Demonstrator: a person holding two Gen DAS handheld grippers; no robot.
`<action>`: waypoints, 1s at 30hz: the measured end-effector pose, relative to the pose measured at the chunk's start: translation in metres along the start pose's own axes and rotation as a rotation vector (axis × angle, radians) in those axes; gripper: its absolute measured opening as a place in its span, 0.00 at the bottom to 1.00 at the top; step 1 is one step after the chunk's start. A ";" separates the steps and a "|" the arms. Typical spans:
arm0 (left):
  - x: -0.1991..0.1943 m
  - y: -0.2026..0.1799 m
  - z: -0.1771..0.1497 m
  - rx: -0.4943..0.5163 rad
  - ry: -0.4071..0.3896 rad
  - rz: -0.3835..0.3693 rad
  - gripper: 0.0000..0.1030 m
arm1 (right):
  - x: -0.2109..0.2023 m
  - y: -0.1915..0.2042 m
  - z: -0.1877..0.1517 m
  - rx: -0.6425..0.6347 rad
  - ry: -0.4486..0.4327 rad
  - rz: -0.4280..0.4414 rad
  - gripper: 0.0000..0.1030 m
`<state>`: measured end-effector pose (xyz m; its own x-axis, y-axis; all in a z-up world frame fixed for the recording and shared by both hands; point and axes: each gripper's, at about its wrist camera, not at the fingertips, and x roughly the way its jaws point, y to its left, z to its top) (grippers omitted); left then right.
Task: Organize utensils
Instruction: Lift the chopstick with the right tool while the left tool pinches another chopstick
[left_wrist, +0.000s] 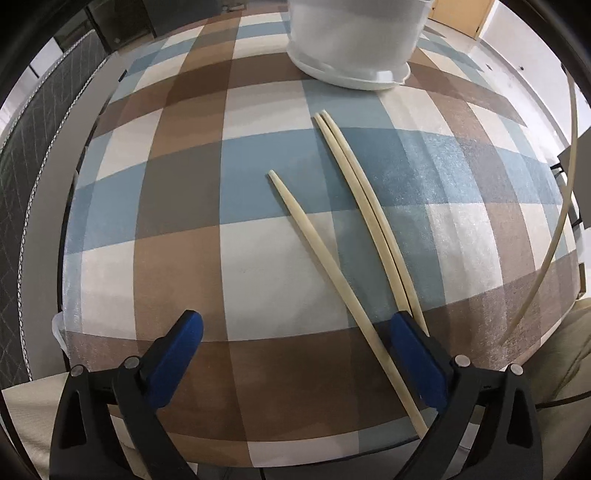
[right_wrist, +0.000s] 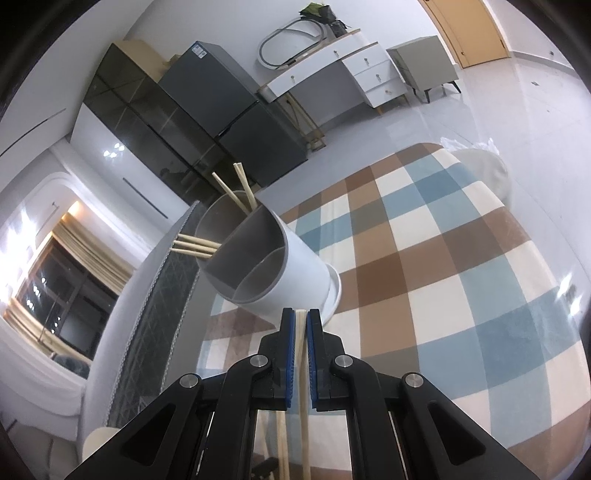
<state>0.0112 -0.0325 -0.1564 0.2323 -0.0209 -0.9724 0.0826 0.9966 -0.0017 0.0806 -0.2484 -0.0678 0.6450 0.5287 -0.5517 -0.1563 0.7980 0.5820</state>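
Observation:
In the left wrist view three pale chopsticks lie on the checked tablecloth (left_wrist: 184, 229): a single one (left_wrist: 332, 273) and a pair (left_wrist: 369, 218) side by side. My left gripper (left_wrist: 295, 332) is open low over the table, its right finger (left_wrist: 417, 358) beside the single chopstick's near end. The white utensil holder (left_wrist: 351, 40) stands at the far edge. My right gripper (right_wrist: 300, 321) is shut on a chopstick (right_wrist: 302, 369), raised just in front of the holder (right_wrist: 277, 266), whose far compartment holds several chopsticks (right_wrist: 236, 192). The held chopstick (left_wrist: 554, 236) curves along the left view's right edge.
A grey quilted mattress edge (left_wrist: 33, 177) lies left of the table. Dark cabinets (right_wrist: 155, 122), a white dresser (right_wrist: 332, 70) and a wooden door (right_wrist: 469, 29) stand across the tiled floor.

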 end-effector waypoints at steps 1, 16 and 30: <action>0.000 0.002 0.002 -0.003 0.001 -0.004 0.95 | 0.000 0.000 0.000 0.001 0.000 -0.001 0.05; -0.004 0.004 0.065 -0.042 0.010 -0.002 0.13 | 0.002 -0.002 0.003 0.028 0.004 0.019 0.06; -0.064 -0.011 0.085 0.034 -0.317 -0.127 0.02 | 0.005 0.014 -0.001 -0.051 0.005 -0.008 0.05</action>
<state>0.0777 -0.0493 -0.0746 0.5073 -0.1740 -0.8441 0.1613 0.9813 -0.1053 0.0812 -0.2348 -0.0630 0.6428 0.5234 -0.5594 -0.1888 0.8159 0.5464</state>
